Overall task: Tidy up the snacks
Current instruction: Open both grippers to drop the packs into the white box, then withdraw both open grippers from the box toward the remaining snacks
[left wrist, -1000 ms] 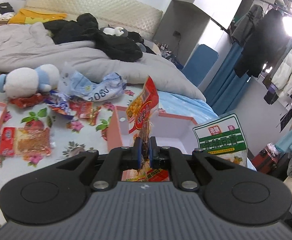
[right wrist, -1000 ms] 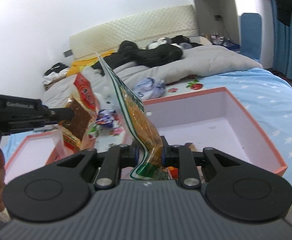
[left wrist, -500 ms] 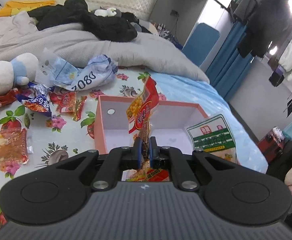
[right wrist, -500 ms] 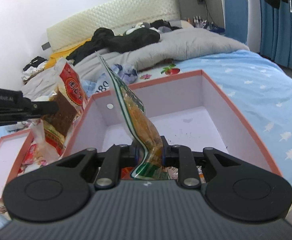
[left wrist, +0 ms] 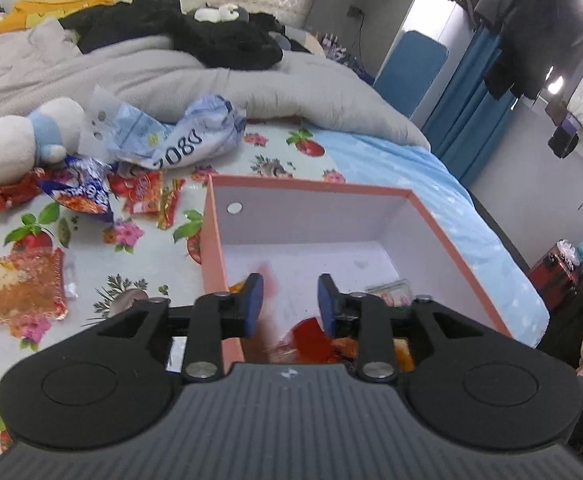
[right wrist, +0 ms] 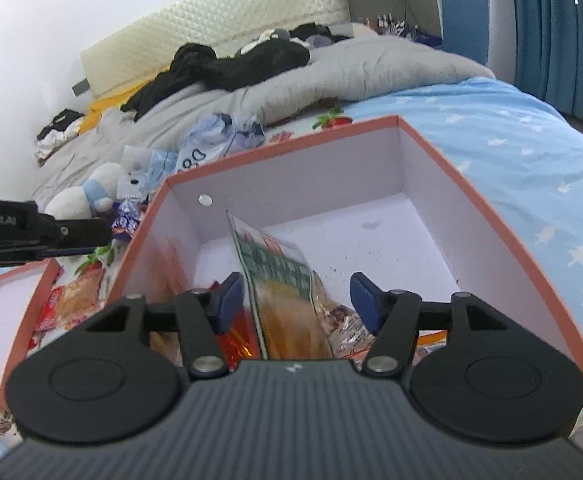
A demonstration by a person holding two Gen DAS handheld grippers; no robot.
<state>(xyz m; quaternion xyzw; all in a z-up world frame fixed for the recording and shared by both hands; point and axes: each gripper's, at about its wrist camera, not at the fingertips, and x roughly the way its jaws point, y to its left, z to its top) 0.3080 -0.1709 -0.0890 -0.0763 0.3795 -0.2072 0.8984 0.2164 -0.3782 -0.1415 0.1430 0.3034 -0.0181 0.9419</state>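
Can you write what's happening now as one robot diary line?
left gripper: opening, empty | right gripper: opening, green packet loose between | over pink box

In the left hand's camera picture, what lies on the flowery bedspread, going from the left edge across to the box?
Clear packet of brown snack with a red end → purple and orange wrapper → small red packets → pink box, with the left fingers opening over it.

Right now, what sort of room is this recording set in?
A bedroom, most likely. The snacks and the pink box lie on a bed with a padded headboard and a rumpled grey duvet, and coats hang on a rack alongside.
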